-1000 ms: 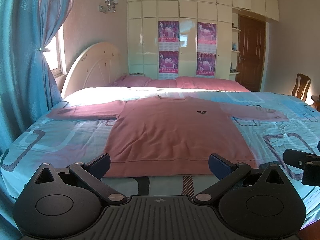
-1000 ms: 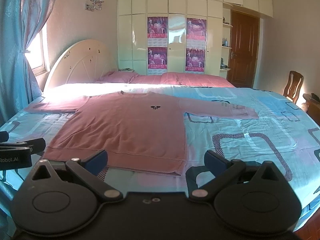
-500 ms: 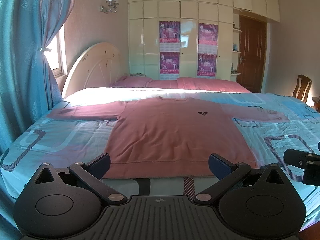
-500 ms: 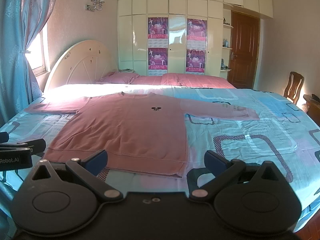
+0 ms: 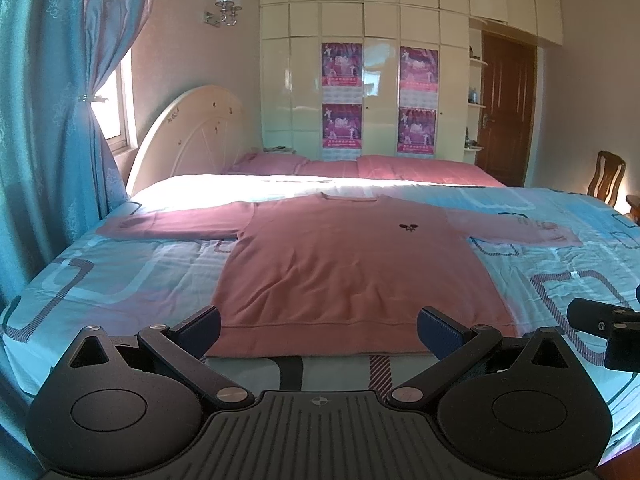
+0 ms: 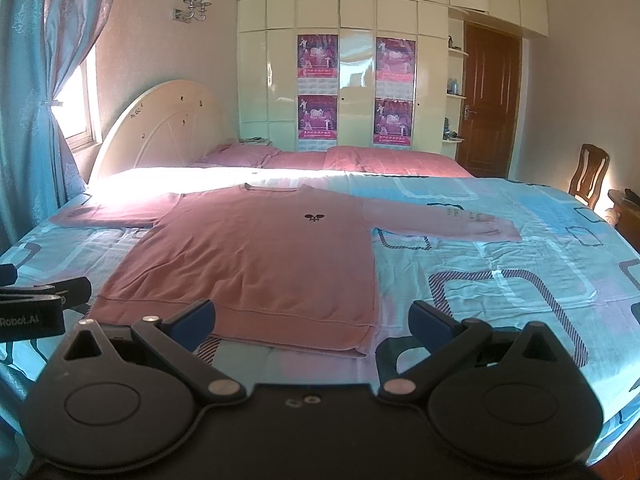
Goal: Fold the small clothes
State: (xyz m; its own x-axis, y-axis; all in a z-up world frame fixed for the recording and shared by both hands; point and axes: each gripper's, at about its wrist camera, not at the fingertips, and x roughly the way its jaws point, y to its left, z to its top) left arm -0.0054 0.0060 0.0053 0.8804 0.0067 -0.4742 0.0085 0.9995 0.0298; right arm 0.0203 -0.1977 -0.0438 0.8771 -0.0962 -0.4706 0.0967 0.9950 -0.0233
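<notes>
nearest, the left gripper (image 5: 318, 326) and the right gripper (image 6: 310, 320) both hover with jaws spread wide and nothing between them, just short of the hem of the pink long-sleeved knit sweater (image 5: 344, 264). it lies flat, front up, on the blue patterned bedsheet (image 5: 120, 276), sleeves stretched out to either side. judging by this, no fold is made yet; the whole folding remains. beyond are pink pillows (image 5: 272, 162).

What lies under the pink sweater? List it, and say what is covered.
The pink sweater lies flat, sleeves spread, on the blue patterned bedsheet, which shows all around it. Whatever sits beneath the cloth is covered and cannot be seen. Both grippers, left gripper and right gripper, are open, short of the hem.
</notes>
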